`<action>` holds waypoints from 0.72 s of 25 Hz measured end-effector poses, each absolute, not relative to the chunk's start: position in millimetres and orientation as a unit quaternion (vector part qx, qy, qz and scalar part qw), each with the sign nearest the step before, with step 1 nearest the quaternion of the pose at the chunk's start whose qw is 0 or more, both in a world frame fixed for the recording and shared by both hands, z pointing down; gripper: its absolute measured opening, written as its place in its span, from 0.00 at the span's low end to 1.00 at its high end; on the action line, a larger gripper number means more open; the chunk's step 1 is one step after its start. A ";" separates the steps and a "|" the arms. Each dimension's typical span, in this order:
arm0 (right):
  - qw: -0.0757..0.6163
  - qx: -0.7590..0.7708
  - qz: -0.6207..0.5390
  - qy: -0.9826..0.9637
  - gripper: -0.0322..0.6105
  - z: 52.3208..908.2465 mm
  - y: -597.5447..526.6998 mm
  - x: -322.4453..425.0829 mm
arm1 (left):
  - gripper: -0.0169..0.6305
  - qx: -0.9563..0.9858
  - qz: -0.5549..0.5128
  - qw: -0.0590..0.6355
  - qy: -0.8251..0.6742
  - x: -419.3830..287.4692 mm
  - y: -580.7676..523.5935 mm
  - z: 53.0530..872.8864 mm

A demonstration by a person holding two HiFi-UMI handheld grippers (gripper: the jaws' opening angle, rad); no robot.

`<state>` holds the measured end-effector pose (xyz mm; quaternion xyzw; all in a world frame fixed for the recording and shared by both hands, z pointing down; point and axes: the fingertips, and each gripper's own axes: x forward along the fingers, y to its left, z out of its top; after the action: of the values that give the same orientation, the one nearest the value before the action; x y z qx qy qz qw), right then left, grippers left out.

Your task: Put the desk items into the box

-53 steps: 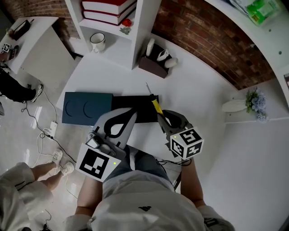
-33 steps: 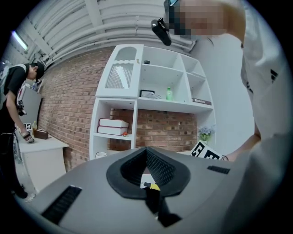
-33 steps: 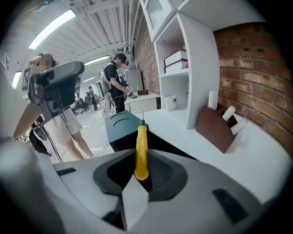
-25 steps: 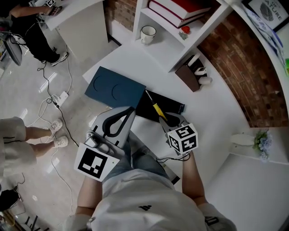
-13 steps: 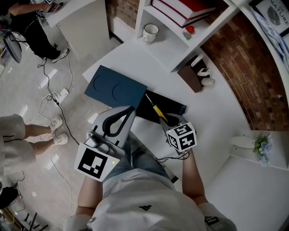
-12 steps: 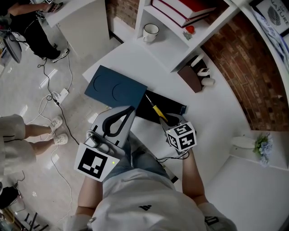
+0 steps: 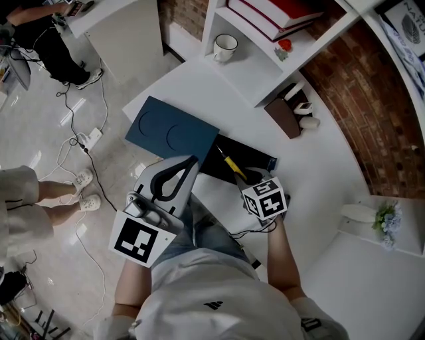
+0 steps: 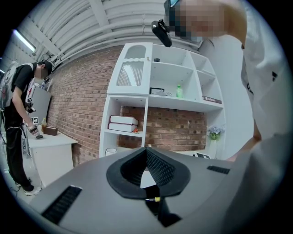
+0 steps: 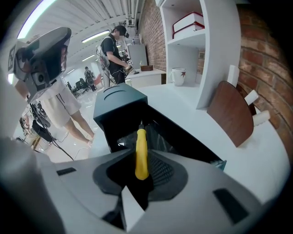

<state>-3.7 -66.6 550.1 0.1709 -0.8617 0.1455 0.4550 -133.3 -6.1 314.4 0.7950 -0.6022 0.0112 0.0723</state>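
Place: a mock-up office or study corner set up inside a large research hall.
Walls: a red brick wall (image 7: 372, 113) runs behind the furniture.
Furniture: a white shelf unit (image 7: 252, 66) stands on a curved white surface (image 7: 312, 166); a second white table (image 7: 126, 26) stands apart.
Office things: red-and-white books (image 7: 279, 14) and a mug (image 7: 226, 46) on the shelves, a brown desk organiser (image 7: 283, 117), flowers (image 7: 385, 222).
Floor: a glossy pale floor (image 7: 40, 133) with a power strip (image 7: 89, 139) and loose cables (image 7: 73, 99).
Ceiling: a ribbed hall ceiling (image 8: 105, 18) with long strip lights (image 9: 98, 35).
People: a standing person (image 9: 114, 50) handles gear at the second table; others stand further back.
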 end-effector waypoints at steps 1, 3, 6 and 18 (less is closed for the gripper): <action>0.456 0.170 0.145 -0.861 0.19 551.0 -66.1 -3.8 | 0.05 0.795 0.011 0.072 -0.603 -133.7 -6.3 314.4; 0.458 0.170 0.144 -0.861 0.19 553.1 -65.3 -3.7 | 0.05 0.795 0.011 0.072 -0.602 -134.1 -6.8 314.5; 0.461 0.172 0.141 -0.859 0.19 555.0 -65.3 -3.7 | 0.05 0.796 0.013 0.071 -0.601 -134.6 -7.7 314.6; 0.413 0.201 0.159 -0.874 0.17 534.5 -73.1 -5.5 | 0.05 0.806 0.013 0.068 -0.587 -128.0 -13.2 311.0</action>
<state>-5.5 -73.1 534.5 0.2005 -0.8739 0.1594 0.4132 -128.0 -13.2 311.0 0.8064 -0.5872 0.0134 0.0682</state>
